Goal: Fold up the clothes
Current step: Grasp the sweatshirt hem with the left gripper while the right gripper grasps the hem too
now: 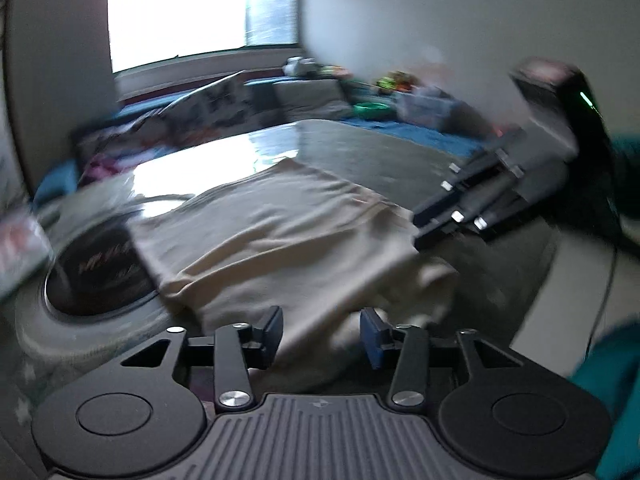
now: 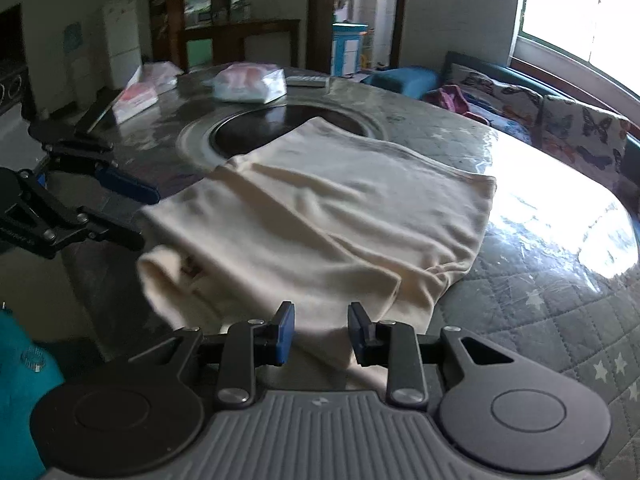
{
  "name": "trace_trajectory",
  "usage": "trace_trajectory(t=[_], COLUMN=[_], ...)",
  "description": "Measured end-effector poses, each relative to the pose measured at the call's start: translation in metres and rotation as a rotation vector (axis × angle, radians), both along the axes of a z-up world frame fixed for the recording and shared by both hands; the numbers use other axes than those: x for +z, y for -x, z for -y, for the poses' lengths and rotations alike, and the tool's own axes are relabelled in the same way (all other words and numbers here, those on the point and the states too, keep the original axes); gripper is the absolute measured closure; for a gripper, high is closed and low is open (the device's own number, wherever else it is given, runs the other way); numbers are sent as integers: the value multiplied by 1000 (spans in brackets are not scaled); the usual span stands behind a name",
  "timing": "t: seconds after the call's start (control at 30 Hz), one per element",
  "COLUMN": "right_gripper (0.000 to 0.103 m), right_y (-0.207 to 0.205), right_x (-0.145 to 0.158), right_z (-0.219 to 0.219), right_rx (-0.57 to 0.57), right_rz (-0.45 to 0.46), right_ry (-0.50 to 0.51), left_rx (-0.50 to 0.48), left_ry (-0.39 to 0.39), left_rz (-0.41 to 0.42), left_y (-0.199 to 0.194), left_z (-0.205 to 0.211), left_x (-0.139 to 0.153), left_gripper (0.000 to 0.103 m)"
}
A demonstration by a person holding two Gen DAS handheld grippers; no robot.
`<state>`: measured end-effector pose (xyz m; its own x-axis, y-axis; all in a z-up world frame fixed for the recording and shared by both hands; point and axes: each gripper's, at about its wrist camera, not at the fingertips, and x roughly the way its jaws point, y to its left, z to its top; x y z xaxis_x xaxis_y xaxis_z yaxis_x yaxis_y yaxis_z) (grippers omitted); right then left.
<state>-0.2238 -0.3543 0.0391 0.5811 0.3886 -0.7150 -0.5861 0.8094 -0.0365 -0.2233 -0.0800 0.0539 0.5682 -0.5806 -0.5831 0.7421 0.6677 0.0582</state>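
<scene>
A cream garment (image 2: 320, 216) lies folded over on the round table, its near part hanging over the table's edge; it also shows in the left wrist view (image 1: 280, 236). My left gripper (image 1: 322, 334) is open, just short of the garment's near edge, holding nothing; it shows at the left in the right wrist view (image 2: 132, 216). My right gripper (image 2: 320, 330) is open at the hanging edge, nothing pinched. In the left wrist view it (image 1: 416, 226) sits at the garment's right edge; that view is blurred.
The table (image 2: 540, 288) has a quilted star cover under clear plastic and a dark round inset (image 2: 256, 128). Plastic-wrapped packs (image 2: 250, 84) lie at its far side. A sofa with butterfly cushions (image 2: 568, 128) stands under the window.
</scene>
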Motion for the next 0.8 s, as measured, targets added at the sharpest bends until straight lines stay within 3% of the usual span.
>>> trace_trajectory(t=[0.1, 0.47, 0.57, 0.7, 0.8], right_gripper=[69, 56, 41, 39, 32], right_y=[9, 36, 41, 46, 48], right_x=[2, -5, -8, -8, -9], right_z=[0, -1, -4, -7, -12], right_rx=[28, 132, 155, 180, 221], right_rz=[3, 36, 71, 132, 171], right_ry=[25, 159, 181, 192, 212], left_rx=[-60, -135, -141, -148, -124], left_ry=[-41, -152, -147, -111, -58], left_rz=[34, 135, 160, 148, 112], left_y=[10, 18, 17, 13, 2], left_z=[5, 29, 37, 39, 35], left_x=[-3, -26, -30, -27, -20], left_gripper=[54, 53, 54, 86, 93])
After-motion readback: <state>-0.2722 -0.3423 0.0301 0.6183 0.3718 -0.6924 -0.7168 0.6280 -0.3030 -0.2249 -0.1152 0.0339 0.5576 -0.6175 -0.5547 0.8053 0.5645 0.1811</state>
